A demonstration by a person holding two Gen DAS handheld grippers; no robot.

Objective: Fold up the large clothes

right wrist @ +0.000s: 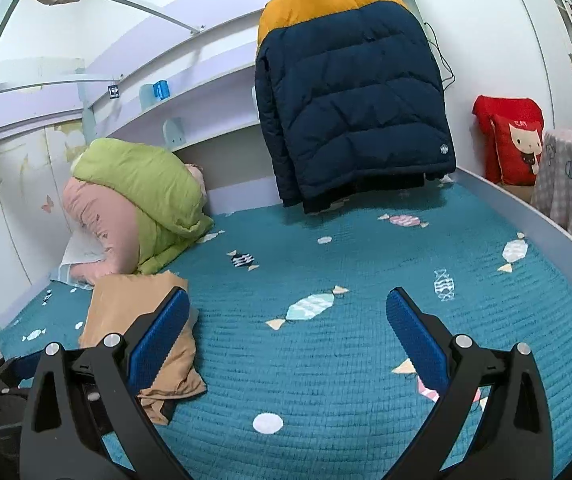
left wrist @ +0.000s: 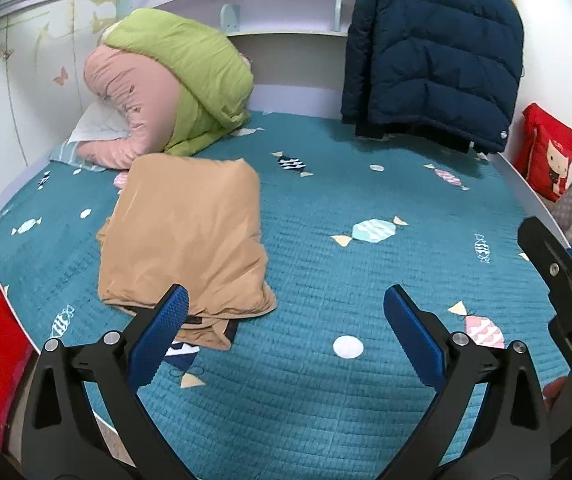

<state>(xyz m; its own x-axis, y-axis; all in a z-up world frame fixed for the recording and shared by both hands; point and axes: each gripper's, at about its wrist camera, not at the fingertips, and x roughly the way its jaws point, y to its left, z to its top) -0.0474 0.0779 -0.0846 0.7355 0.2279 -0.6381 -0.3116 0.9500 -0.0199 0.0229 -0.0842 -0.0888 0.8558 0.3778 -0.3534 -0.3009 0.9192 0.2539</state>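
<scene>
The readable writing is sparse: the letters "DAS" run down the black body of the right gripper where it enters the left wrist view at the right edge, and a small black tag on the far shelf [right wrist: 113, 91] carries white print too small to read, perhaps a heart. A round white badge sits at the hem of the navy-and-yellow puffer jacket [right wrist: 350, 92], which hangs at the far right of the bed.

The folded tan garment [left wrist: 184, 236] lies on the teal candy-print quilt [left wrist: 326, 272], toward the near left. The left gripper [left wrist: 286, 308] hovers with its blue pads spread wide, holding nothing; its left pad overlaps the garment's near edge in view. The right gripper [right wrist: 288, 310] is equally wide open and empty.

The quilt's centre and right side are bare up to the raised white bed rail [right wrist: 534, 216]. A green-and-pink duvet bundle [left wrist: 174, 84] fills the far left corner.
</scene>
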